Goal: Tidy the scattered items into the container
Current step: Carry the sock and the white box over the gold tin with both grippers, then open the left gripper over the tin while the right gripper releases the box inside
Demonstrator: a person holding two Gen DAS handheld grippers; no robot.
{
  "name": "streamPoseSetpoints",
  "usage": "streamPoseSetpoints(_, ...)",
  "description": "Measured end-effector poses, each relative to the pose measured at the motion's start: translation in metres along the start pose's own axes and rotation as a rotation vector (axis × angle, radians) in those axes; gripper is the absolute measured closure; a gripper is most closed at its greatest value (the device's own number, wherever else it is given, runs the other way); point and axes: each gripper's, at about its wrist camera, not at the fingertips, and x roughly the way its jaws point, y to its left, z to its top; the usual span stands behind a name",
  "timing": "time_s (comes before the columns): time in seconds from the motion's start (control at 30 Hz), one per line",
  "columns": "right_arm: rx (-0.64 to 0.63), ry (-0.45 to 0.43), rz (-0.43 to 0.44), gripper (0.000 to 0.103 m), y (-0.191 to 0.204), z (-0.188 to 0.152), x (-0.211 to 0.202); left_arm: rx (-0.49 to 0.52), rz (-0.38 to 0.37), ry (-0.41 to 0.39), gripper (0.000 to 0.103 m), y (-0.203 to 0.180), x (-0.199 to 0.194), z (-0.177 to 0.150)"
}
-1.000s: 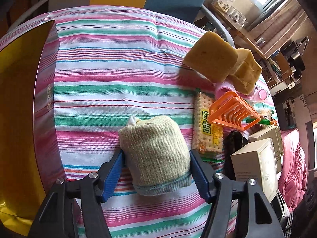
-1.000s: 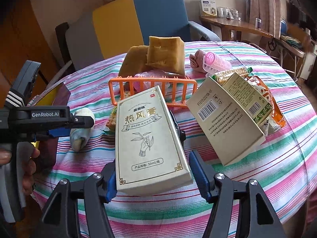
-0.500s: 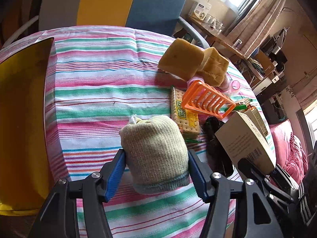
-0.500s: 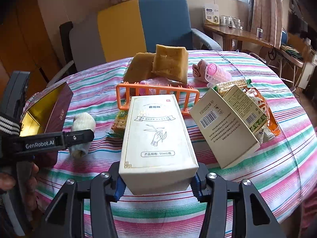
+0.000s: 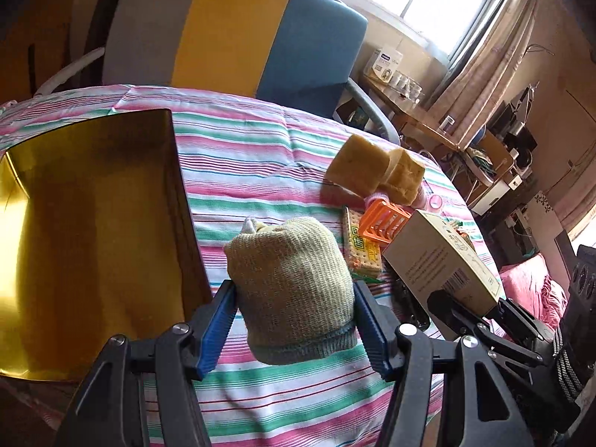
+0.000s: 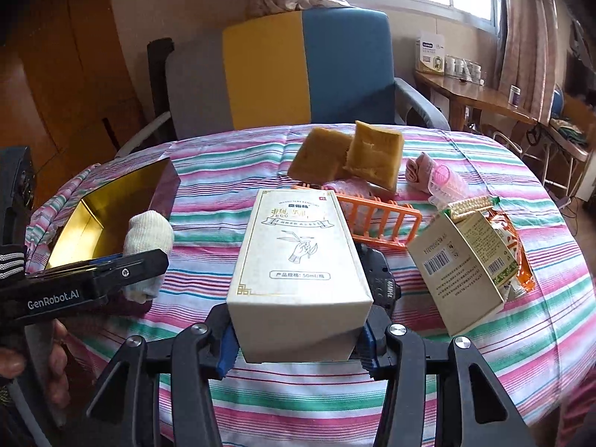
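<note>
Both hands carry something, but nothing has reached the container yet, as far as the pictures show. The left gripper [image 5: 294,320] is clamped on a rolled knit sock [image 5: 294,283], with the blue pads pressing on both its sides. The gold-lined box [image 5: 74,223], which I judge to be the container, lies just to the left of this gripper and ahead of it; the part of its inside that shows is bare.

The right gripper [image 6: 298,339] is clamped on a cream carton [image 6: 298,257] with a hand drawn on its top; the carton stands out forward between the jaws. From this gripper the gold-lined box is well to the left, beyond the left gripper.

Much is left on the striped tablecloth [image 6: 484,365]. Ahead of the right gripper lies an orange plastic rack [image 6: 383,223], and behind it two yellow sponges [image 6: 350,156] touch each other. To the right stands a second carton with a barcode [image 6: 462,272], leaning against snack packets [image 6: 510,246]. A pink hair roller [image 6: 447,182] is near the sponges, a cracker packet [image 5: 363,253] lies just ahead of the sock, and a dark object is half hidden under the held carton.

So I judge the task to be at its beginning: two things are in the grippers and on their way, and the others wait.
</note>
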Motion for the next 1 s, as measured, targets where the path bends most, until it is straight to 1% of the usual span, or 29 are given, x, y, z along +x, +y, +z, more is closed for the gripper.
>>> streamPoseSetpoints(0.27, -0.127, -0.024, 0.087, 0.052, 0.065, 0.021, 0.007, -0.069, 0.093, -0.049, 0.04, 0.051, -0.028, -0.001)
streamPoseSetpoints(0.57, -0.239, -0.022, 0.191, 0.052, 0.142, 0.039, 0.028, -0.17, 0.213, -0.1, 0.04, 0.117, -0.053, -0.002)
streamPoseSetpoints(0.7, -0.286, -0.01, 0.227, 0.052, 0.176, 0.043, 0.039, -0.193, 0.265, -0.102, 0.04, 0.143, -0.058, -0.004)
streamPoseSetpoints(0.83, -0.323, 0.009, 0.251, 0.052, 0.205, 0.046, 0.052, -0.197, 0.302, -0.082, 0.04, 0.161, -0.056, -0.004)
streamPoseSetpoints(1.0, -0.35, 0.032, 0.254, 0.052, 0.231, 0.048, 0.071, -0.184, 0.348, -0.066, 0.04, 0.179, -0.054, 0.0)
